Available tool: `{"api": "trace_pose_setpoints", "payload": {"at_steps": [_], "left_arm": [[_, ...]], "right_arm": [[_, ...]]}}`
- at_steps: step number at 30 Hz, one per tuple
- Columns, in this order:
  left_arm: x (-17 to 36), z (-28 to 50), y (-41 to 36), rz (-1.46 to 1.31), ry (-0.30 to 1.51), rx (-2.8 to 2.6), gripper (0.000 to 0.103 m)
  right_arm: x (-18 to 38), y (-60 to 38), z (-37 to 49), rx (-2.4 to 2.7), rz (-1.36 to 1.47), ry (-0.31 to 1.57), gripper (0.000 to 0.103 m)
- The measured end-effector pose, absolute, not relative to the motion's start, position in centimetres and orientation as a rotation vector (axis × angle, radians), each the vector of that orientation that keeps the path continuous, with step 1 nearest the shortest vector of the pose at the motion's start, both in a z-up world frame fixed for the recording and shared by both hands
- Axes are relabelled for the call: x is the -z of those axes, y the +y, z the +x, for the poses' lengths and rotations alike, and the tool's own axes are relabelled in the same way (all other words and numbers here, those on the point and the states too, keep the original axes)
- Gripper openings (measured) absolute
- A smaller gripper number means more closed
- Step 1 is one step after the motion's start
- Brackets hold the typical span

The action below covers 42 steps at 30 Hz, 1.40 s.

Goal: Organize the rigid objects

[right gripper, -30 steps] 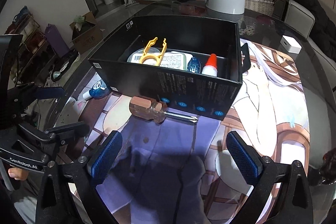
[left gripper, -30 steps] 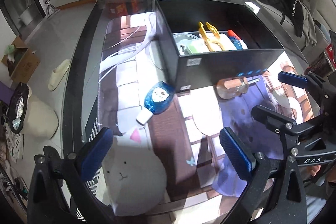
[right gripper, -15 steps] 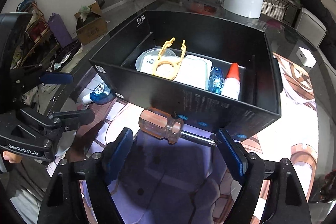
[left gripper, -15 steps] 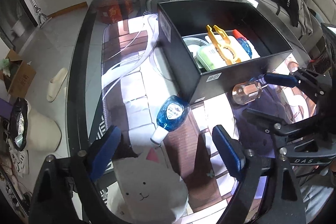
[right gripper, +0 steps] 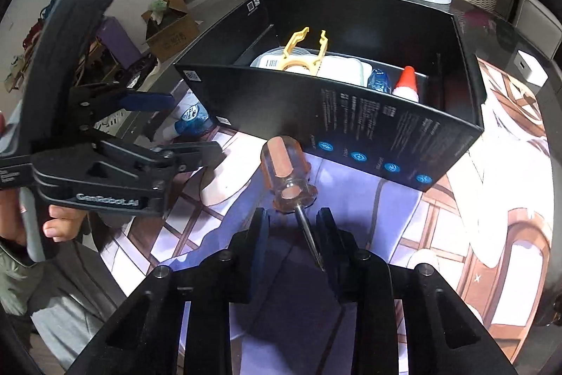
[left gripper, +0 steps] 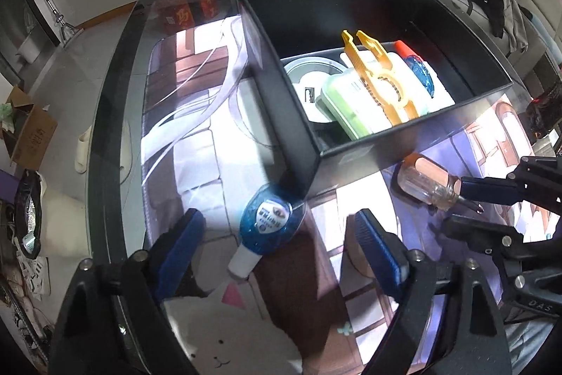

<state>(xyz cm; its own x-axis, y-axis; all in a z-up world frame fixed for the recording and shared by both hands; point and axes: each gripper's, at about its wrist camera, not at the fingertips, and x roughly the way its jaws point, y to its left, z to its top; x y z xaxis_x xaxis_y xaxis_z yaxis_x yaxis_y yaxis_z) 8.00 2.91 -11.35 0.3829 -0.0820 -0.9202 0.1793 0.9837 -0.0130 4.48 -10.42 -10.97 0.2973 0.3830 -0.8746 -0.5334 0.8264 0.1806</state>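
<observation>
Screwdriver point(right gripper: 288, 176) sits on the printed mat just in front of the black box's point(right gripper: 368, 132) near wall, clear handle toward the box, metal shaft pointing back between the right gripper's point(right gripper: 293, 227) two fingers. Right jaws closing; shaft between the pads, pads apparently not pressing on it yet, gaps either side. Right gripper pitched steeply down at the mat, fingers straddling the shaft right behind the handle collar.

Left gripper point(left gripper: 277, 238) also angled down, jaws closing but wide apart, blue bottle point(left gripper: 268, 225) lying on the mat between the fingers, white cap toward the camera, not touched. Bottle rests near the box's corner. A hand point(right gripper: 21, 199) holds the left gripper's handle, seen in the right wrist view.

Progress, judged: partly done. Already in the box: yellow plastic tool point(left gripper: 381, 81), green-lidded case point(left gripper: 346, 104), round container point(left gripper: 312, 83), red-capped tube point(right gripper: 407, 79), small blue item point(right gripper: 379, 81). Left: screwdriver and blue bottle, both outside. Both pickups look under way; neither thing lifted.
</observation>
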Motion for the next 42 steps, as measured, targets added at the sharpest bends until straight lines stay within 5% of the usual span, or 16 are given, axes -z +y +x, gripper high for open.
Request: {"api": "trace_pose_setpoints", "payload": {"at_steps": [3,5,6,7,11,14,18,21,24,42], "left_arm": [[11.4,8.3,2.9,0.083,1.171,0.176,0.069],[11.1,8.3,2.9,0.085,1.163,0.179,0.054],[10.9,8.2,3.0,0.083,1.158,0.176,0.040],[10.9,8.2,3.0,0.078,1.158,0.174,0.036],[11.0,7.5,2.6,0.085,1.169,0.176,0.036],[10.9,6.7,2.0,0.075,1.190,0.188,0.036],[10.7,5.5,0.9,0.070,1.205,0.244,0.039],[10.9,5.0,-0.5,0.130,1.207,0.285,0.061],[10.9,5.0,-0.6,0.134,1.213,0.316,0.065],[11.2,5.6,0.7,0.161,1.197,0.284,0.067]], "right_arm": [[10.8,-11.0,4.8,-0.613,-0.116,1.101,0.039],[10.5,-11.0,5.2,-0.606,-0.101,1.079,0.059],[10.4,-10.9,5.4,-0.607,-0.096,1.066,0.061],[10.2,-10.6,5.5,-0.617,-0.096,1.053,0.062],[10.3,-8.4,5.9,-0.625,-0.155,1.021,0.058],[11.1,-7.2,5.9,-0.619,-0.215,1.048,0.027],[10.8,-7.4,5.6,-0.614,-0.243,1.056,0.027],[10.7,-8.6,5.2,-0.612,-0.219,1.077,0.027],[10.8,-9.0,4.6,-0.632,-0.212,1.077,0.026],[11.5,-10.6,3.7,-0.647,-0.192,1.081,0.026]]}}
